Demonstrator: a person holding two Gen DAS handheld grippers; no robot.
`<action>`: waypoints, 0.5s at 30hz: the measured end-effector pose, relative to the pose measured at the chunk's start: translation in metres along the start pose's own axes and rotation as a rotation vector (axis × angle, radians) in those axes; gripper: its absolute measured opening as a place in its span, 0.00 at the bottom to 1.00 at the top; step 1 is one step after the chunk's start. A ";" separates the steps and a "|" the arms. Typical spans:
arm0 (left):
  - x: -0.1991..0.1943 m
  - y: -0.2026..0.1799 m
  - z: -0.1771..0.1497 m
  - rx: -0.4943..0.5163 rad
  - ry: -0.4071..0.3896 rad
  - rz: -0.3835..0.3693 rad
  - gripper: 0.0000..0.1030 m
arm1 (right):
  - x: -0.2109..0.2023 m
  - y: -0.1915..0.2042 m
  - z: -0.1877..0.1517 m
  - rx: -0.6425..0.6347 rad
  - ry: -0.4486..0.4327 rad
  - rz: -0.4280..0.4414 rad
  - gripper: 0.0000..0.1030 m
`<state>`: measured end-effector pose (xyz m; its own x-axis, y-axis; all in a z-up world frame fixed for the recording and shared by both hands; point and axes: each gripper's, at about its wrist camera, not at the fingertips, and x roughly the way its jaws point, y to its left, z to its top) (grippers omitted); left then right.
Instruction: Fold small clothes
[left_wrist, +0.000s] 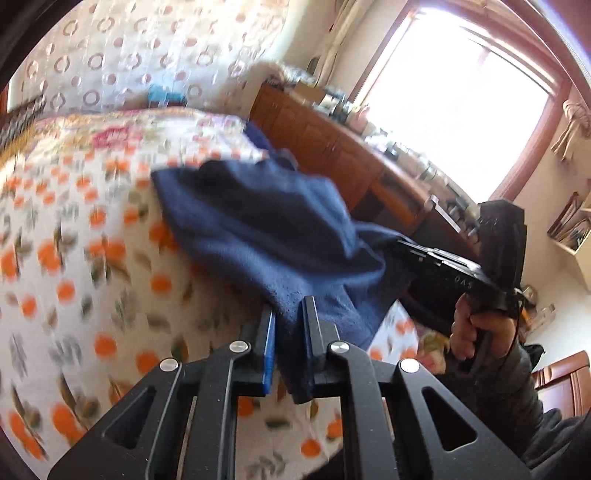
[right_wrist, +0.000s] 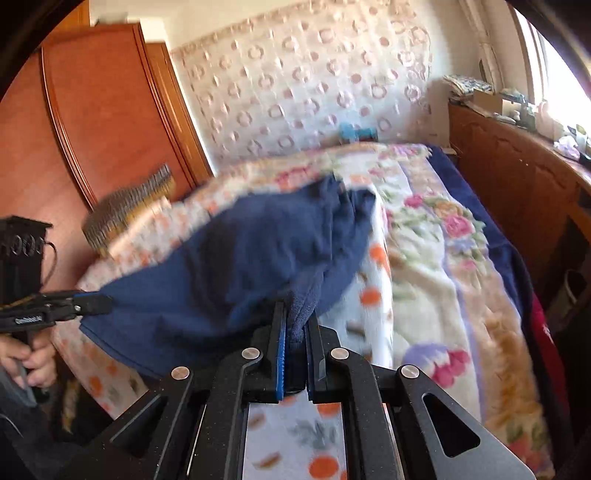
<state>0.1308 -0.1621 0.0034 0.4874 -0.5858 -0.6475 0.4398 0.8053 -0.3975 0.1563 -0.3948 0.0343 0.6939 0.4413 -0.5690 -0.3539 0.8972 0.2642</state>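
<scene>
A small navy blue garment (left_wrist: 266, 229) hangs stretched between my two grippers above the bed; it also shows in the right wrist view (right_wrist: 258, 258). My left gripper (left_wrist: 290, 314) is shut on one edge of it, cloth bunched between the blue-padded fingers. My right gripper (right_wrist: 297, 314) is shut on another edge. The right gripper shows in the left wrist view (left_wrist: 402, 247) at the garment's right end. The left gripper shows in the right wrist view (right_wrist: 99, 302) at its left end. The far part of the garment drapes towards the bedspread.
The bed has an orange-and-floral bedspread (left_wrist: 74, 258) and a flowered blanket (right_wrist: 443, 258). A padded headboard (right_wrist: 314, 85) stands behind. A wooden cabinet (left_wrist: 332, 147) with clutter runs under the window (left_wrist: 461, 110). A wooden wardrobe (right_wrist: 92, 110) is on the left.
</scene>
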 end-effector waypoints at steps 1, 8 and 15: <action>0.000 0.001 0.010 0.003 -0.010 0.004 0.13 | 0.001 -0.001 0.009 0.003 -0.011 0.009 0.07; 0.014 0.032 0.091 -0.032 -0.078 0.027 0.13 | 0.033 -0.026 0.078 0.073 -0.065 0.057 0.07; 0.064 0.091 0.150 -0.094 -0.062 0.115 0.13 | 0.108 -0.058 0.135 0.106 -0.017 0.041 0.07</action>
<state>0.3150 -0.1404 0.0230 0.5775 -0.4914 -0.6519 0.3071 0.8707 -0.3842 0.3362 -0.3963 0.0625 0.6907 0.4774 -0.5432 -0.3147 0.8747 0.3685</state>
